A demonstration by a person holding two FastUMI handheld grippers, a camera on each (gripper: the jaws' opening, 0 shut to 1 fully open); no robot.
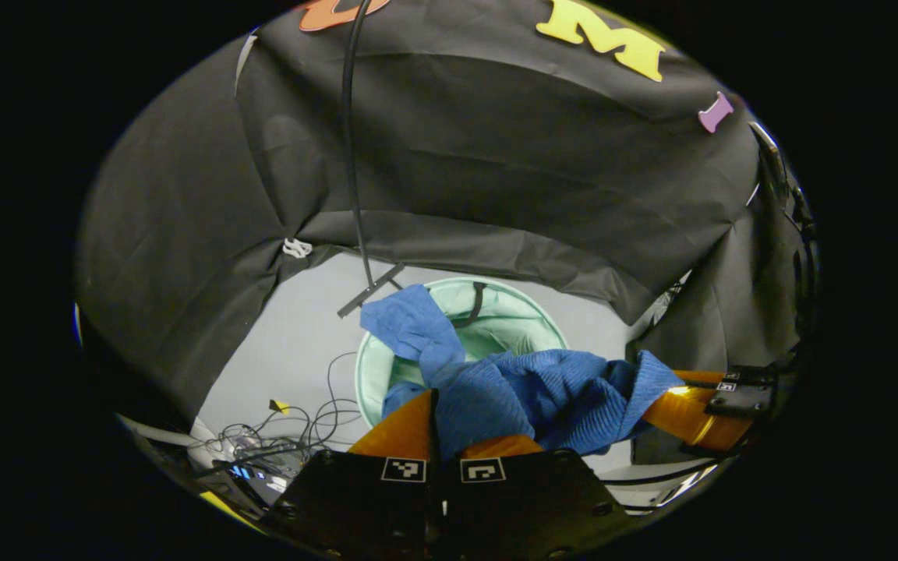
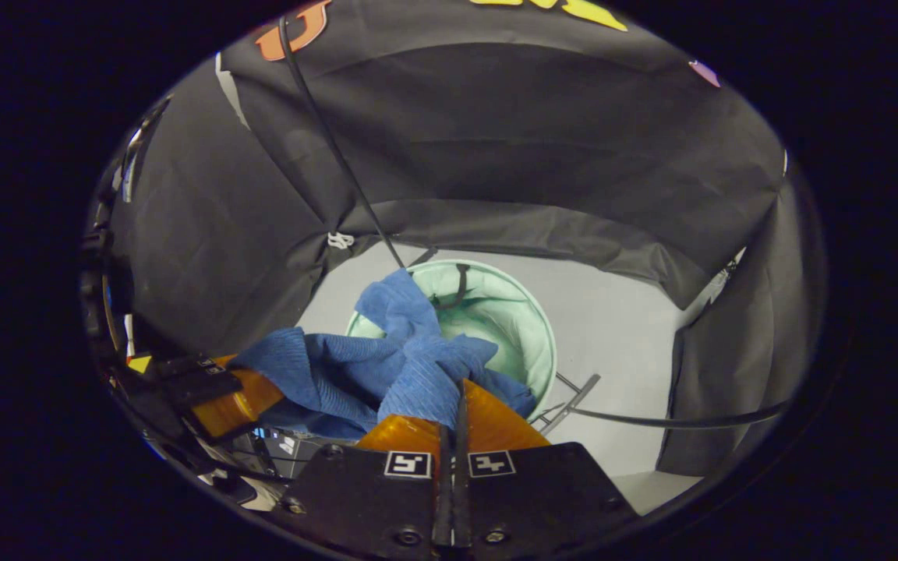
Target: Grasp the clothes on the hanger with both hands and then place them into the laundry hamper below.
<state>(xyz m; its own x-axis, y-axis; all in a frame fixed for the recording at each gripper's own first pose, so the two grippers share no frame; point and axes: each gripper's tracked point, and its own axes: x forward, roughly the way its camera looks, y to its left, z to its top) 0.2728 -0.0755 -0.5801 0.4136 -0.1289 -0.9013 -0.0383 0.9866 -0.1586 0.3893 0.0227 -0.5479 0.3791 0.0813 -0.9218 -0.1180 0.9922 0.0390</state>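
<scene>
**Blue garment pinched at both ends above the hamper**

In the left gripper view, your left gripper (image 1: 443, 436) sits at 6 o'clock with its fingers drawn together on a fold of the blue garment (image 1: 527, 393) — the cloth bunches up right between them. From there the garment stretches toward 3 o'clock, where your right gripper (image 1: 694, 409) has its other end. One loose flap rises toward 12 o'clock over the rim of the pale green laundry hamper (image 1: 515, 315), which stands open on the grey floor (image 1: 301, 343) beyond the cloth. A black stand (image 1: 351, 156) runs down to the floor just beside the hamper, at its 10 o'clock.

In the right gripper view, your left gripper (image 2: 242, 401) shows at 9 o'clock with the garment (image 2: 355, 370) in it. Your right gripper (image 2: 455, 425) at 6 o'clock is clamped on the cloth too — fingers pressed close. The hamper (image 2: 531, 327) lies behind the garment, near centre.
</scene>
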